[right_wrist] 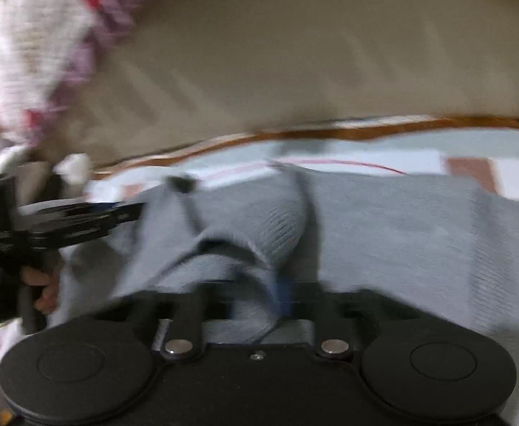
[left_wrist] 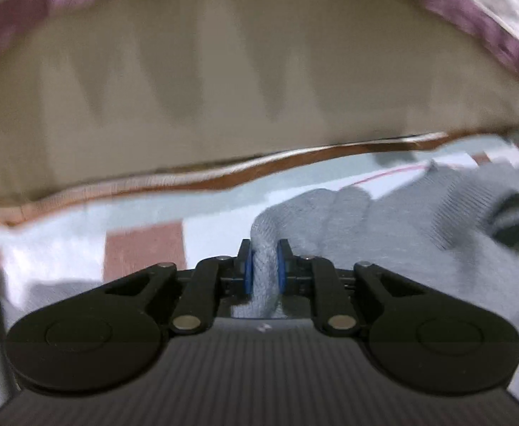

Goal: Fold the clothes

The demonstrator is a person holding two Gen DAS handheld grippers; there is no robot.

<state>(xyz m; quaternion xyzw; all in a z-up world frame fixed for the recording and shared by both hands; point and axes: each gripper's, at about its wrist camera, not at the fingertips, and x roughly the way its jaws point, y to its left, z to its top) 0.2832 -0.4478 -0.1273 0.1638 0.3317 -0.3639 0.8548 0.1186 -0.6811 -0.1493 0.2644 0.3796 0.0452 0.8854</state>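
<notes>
Patchwork bedspread (left_wrist: pixel 142 248) beyond; both hand-held grippers (left_wrist: pixel 263 266) (right_wrist: pixel 259 301) pinching grey knit garment (right_wrist: pixel 383 234) edge.

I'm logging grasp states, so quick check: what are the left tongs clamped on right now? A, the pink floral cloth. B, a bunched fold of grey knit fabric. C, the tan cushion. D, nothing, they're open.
B: in the left wrist view the left tongs have their blue pads pressed on either side of a pinched ridge of the grey knit garment.
</notes>
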